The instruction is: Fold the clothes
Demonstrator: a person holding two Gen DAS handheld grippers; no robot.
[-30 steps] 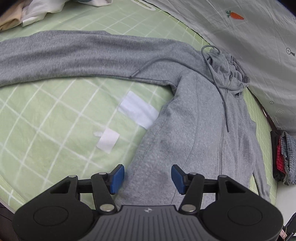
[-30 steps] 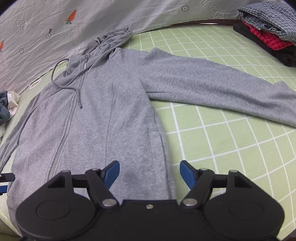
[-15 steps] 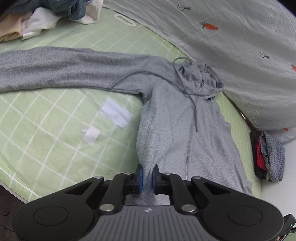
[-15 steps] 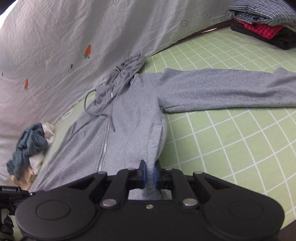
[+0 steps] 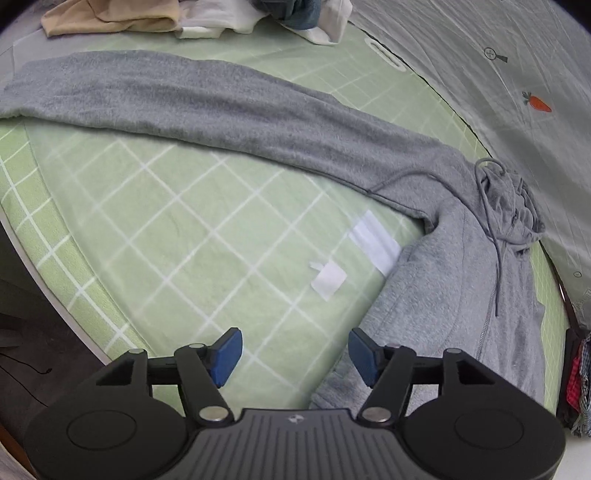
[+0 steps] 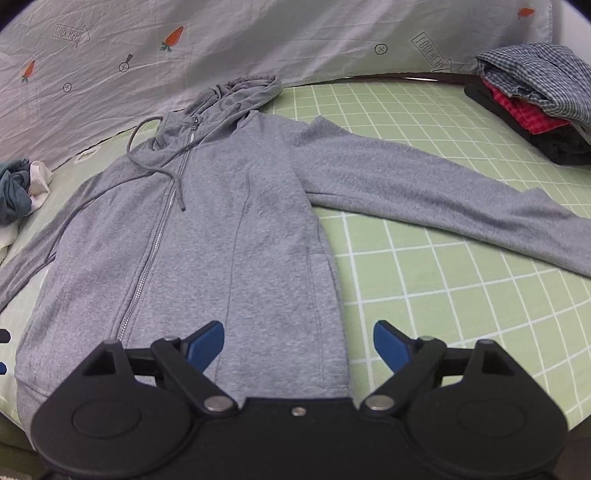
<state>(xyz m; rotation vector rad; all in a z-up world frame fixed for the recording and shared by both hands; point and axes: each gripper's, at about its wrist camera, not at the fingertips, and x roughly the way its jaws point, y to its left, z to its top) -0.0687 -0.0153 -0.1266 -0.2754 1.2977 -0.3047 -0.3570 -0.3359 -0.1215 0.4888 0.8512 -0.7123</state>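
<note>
A grey hoodie (image 6: 236, 229) lay flat and zipped on a green mat (image 6: 443, 280) with a white grid, which covered the worktop. In the right wrist view the body of the hoodie filled the centre and lower left of the frame. Its hood (image 6: 240, 92) was bunched at the upper centre, against a pale sheet with carrot prints (image 6: 147, 55). One sleeve (image 6: 443, 192) stretched out to the right edge of the frame.

The right tongs (image 6: 298, 347) stood at the bottom of that frame. Their jaws were opening, wide apart and released, above the lower hem area of the hoodie, and the blue pads did not press on the cloth.

In the left wrist view the other sleeve (image 5: 207, 99) ran from the upper left of the frame to the shoulder at the right, and the body went down the right side. The left tongs (image 5: 295, 356) were at the bottom centre. Their jaws were opening too and held nothing; between them showed the green mat, with the edge of the hoodie just beside the right pad.

Two white strips of tape (image 5: 354, 258) lay on the mat near the armpit of the hoodie. No container was in sight. A folded stack of checked clothes (image 6: 535, 96) sat at the upper right of the right wrist view, and a loose heap of clothes (image 5: 207, 14) lay at the top of the left wrist view.
</note>
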